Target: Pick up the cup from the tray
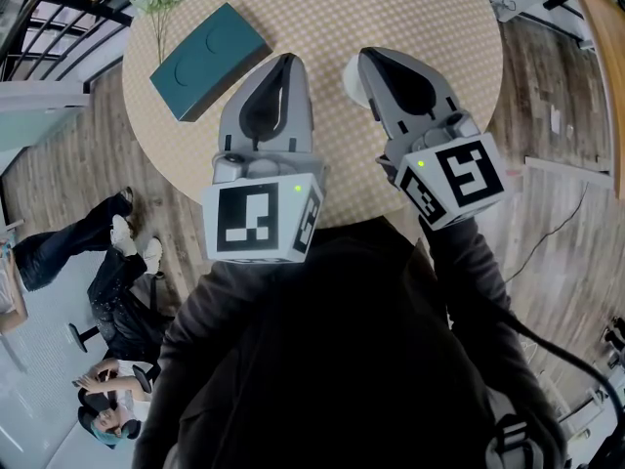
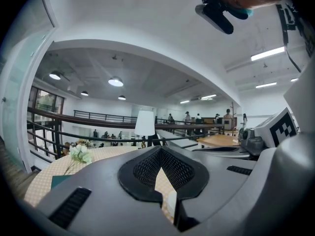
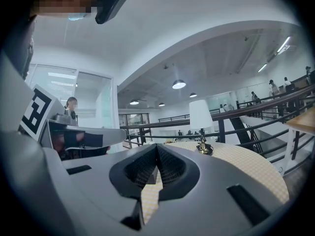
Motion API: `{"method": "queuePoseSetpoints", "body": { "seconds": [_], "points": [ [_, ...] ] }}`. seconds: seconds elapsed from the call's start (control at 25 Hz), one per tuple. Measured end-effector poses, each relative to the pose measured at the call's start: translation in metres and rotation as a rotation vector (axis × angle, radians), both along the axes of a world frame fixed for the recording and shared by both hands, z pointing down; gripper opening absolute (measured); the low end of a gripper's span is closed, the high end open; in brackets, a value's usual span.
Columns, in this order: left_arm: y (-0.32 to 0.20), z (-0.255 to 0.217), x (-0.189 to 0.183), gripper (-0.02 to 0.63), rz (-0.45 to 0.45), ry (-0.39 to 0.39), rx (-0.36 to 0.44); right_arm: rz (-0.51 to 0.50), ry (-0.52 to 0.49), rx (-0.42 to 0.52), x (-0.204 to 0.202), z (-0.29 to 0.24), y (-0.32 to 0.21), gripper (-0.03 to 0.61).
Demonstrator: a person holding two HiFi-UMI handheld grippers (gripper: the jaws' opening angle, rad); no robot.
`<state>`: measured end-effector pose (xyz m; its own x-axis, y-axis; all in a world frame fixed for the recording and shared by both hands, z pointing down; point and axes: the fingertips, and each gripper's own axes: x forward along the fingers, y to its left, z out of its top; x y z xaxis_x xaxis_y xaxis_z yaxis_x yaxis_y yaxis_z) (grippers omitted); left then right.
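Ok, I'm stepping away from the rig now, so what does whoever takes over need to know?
Left gripper: fingers shut, empty, over the round table.
Right gripper: fingers shut, empty.
Teal tray: far left on the table, both round recesses bare.
Cup, likely the white thing half hidden beside the right gripper: on the table, off the tray.
Done: no grasp yet.
Left: open a gripper and take the cup.

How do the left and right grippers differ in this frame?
The left gripper points nearly straight up the picture beside the teal tray; the right gripper slants up-left, partly covering a white object. The left gripper's marker cube faces the camera squarely; the right gripper's cube is turned. Both have jaws shut and empty.
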<state>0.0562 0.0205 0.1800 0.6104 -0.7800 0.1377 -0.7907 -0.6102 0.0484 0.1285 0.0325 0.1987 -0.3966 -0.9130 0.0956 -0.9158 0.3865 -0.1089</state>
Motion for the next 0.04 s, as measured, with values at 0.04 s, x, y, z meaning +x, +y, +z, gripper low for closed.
{"method": "queuePoseSetpoints", "body": {
  "seconds": [0.04],
  "points": [
    [-0.0002, -0.0001, 0.0007, 0.008, 0.001, -0.001, -0.001, 0.001, 0.000, 0.000, 0.0006, -0.0002, -0.0003, 0.008]
  ]
}}
